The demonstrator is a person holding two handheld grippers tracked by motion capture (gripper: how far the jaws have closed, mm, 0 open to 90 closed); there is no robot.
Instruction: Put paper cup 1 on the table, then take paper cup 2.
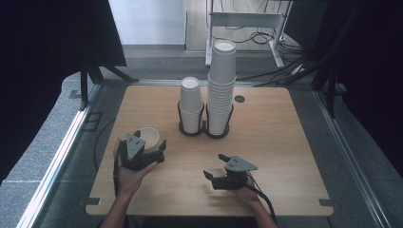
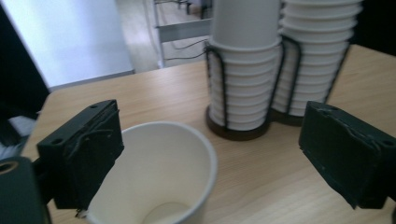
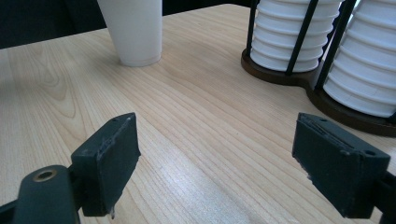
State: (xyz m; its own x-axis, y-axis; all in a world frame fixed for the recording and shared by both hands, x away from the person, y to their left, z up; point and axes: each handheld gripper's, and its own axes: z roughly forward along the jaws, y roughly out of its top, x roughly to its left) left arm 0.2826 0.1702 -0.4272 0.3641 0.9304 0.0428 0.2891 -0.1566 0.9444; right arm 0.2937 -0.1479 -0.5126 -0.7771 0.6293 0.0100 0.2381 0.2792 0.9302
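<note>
On pale wooden table (image 1: 285,142), left gripper (image 2: 210,158) is standing open beside light, crushable white paper cup (image 2: 159,172), best pinched gently at rim, while right gripper (image 3: 215,163) is gaping empty

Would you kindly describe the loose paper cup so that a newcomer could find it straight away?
Start at the wooden table and its black rack holding two cup stacks. Nearer the person, left of the rack, one white cup stands alone by the left tool. Unlike its neighbours, it is single, mouth-up and outside the rack.
</note>
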